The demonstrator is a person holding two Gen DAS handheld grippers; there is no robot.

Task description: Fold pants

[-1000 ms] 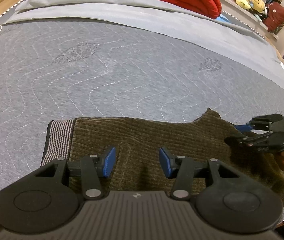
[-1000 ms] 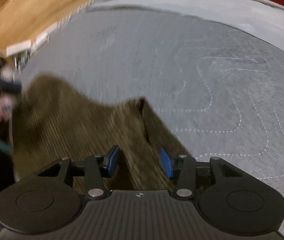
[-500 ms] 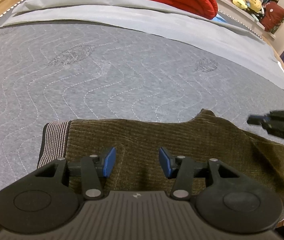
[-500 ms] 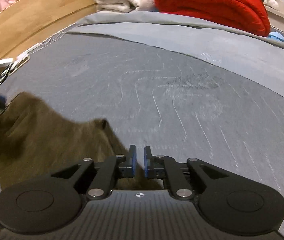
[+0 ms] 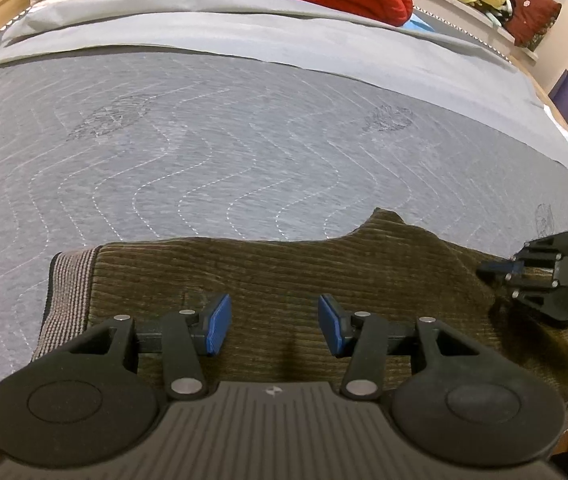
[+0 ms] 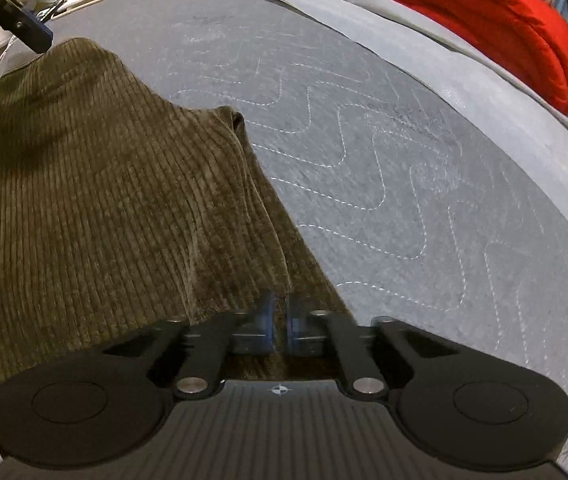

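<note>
Olive corduroy pants (image 5: 267, 280) lie flat on grey quilted mattress (image 5: 243, 152), near its front edge, striped waistband (image 5: 67, 292) at left. Left gripper (image 5: 271, 324) hovers over pants, jaws apart, nothing btwn. Right gripper (image 6: 277, 322) just closed, pinched on a fabric fold at pants' far-side edge

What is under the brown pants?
The pants lie on a grey quilted mattress, which shows all around them. Whatever is directly beneath the fabric is covered.
</note>
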